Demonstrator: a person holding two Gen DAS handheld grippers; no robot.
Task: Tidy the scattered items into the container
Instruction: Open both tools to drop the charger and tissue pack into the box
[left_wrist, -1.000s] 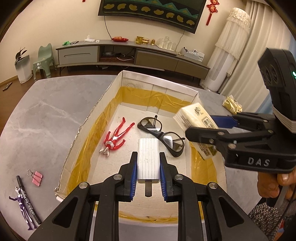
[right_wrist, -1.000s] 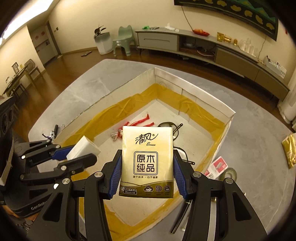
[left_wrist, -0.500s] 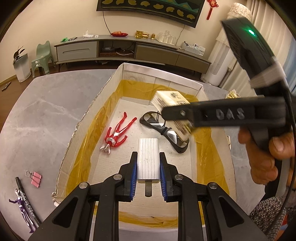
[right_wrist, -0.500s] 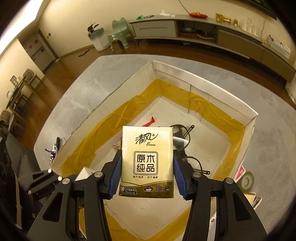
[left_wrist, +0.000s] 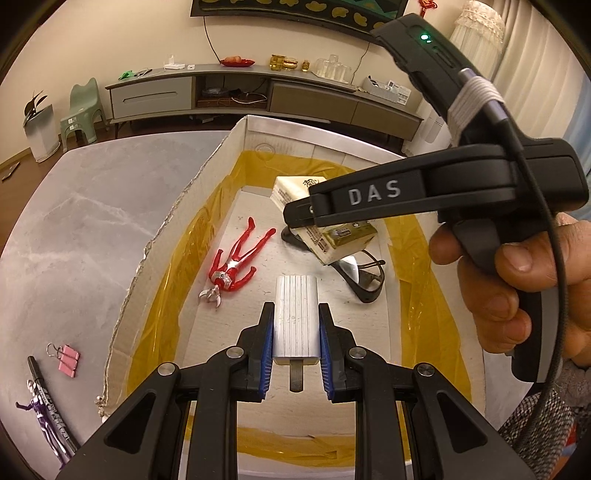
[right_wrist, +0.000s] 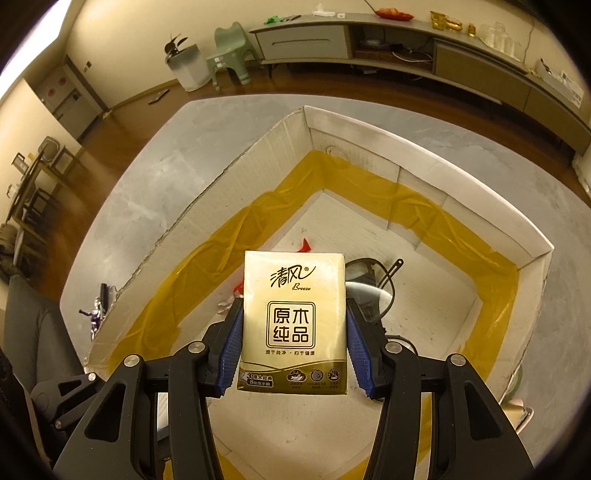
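This is a home living room. A long low grey media console with a drawer and open shelves (left_wrist: 258, 92) runs along the cream back wall, carrying a red fruit dish (left_wrist: 237, 61), amber glass jars (left_wrist: 283, 62) and clear glasses (left_wrist: 332, 66). A dark framed picture with gold shapes (left_wrist: 295, 11) hangs above it. A small pale green plastic child's stool (left_wrist: 79, 107) and a white bin holding a dark plant (left_wrist: 38, 127) stand on the brown wooden floor (right_wrist: 122, 122). Cream pleated curtains (left_wrist: 532, 51) cover the right side. A round grey marble-patterned table (left_wrist: 74, 221) fills the foreground; dining chairs (right_wrist: 33, 184) show at the room's far left edge.
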